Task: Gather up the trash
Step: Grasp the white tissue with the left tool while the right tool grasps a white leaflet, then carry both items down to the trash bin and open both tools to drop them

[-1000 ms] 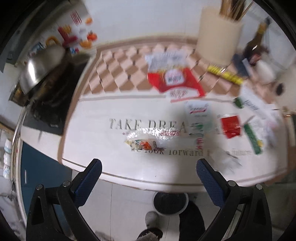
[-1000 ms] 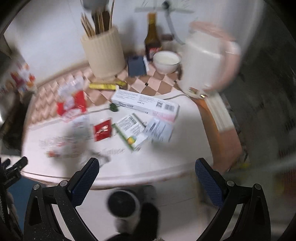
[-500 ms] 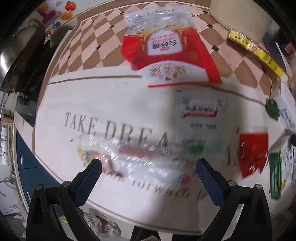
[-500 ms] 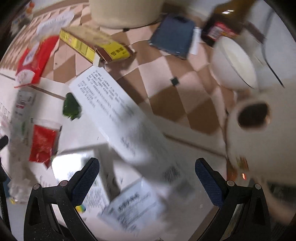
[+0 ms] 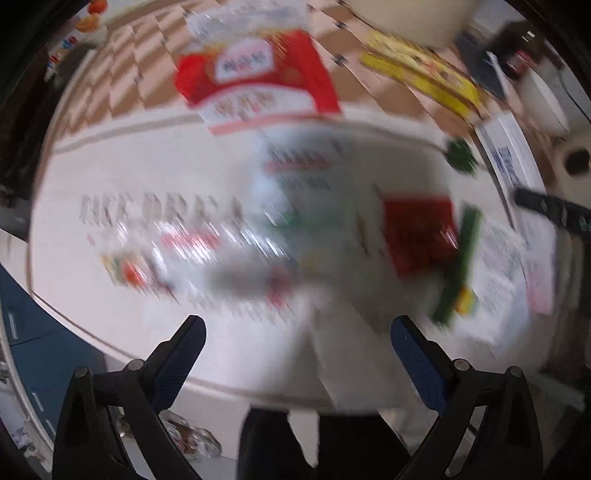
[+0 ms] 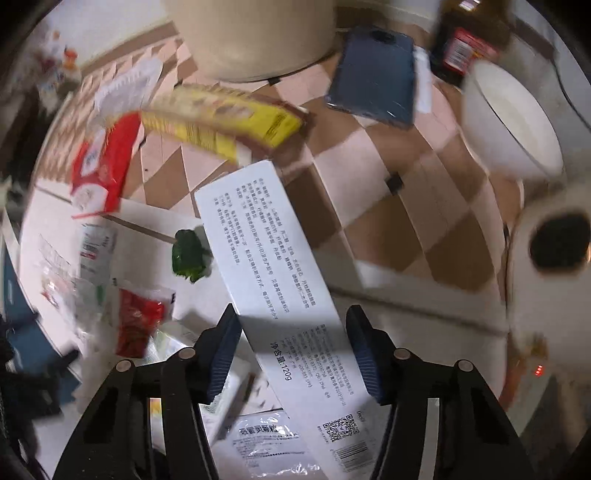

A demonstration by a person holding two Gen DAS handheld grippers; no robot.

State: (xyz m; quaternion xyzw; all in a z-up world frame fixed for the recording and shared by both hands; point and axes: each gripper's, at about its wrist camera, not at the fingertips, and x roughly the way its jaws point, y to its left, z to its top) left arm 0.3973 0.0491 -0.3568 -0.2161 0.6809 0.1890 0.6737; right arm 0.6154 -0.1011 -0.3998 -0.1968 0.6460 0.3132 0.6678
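Observation:
Pointing down, my right gripper (image 6: 293,350) straddles a long white printed box (image 6: 273,280) that lies on the table. Its jaws are closing with the box between them, and a thin gap still shows at the right pad. My left gripper (image 5: 299,358) is open over the table's front edge with nothing between its fingers. That view is blurred. Just ahead of it lie a clear plastic wrapper (image 5: 192,251), a white sachet (image 5: 299,184) and a red sachet (image 5: 417,232). A red and white bag (image 5: 255,74) lies further back.
A yellow box (image 6: 221,122), a green crumpled scrap (image 6: 188,254), a red sachet (image 6: 136,321) and a clear packet (image 6: 266,439) surround the white box. Behind stand a cream holder (image 6: 251,33), a dark phone (image 6: 373,77), a bottle (image 6: 465,40), a white bowl (image 6: 509,122) and a white kettle (image 6: 554,280).
Both grippers have dropped toward the table. The right jaws, wide before, have narrowed around the long white box. The left gripper stays wide open, its view now smeared.

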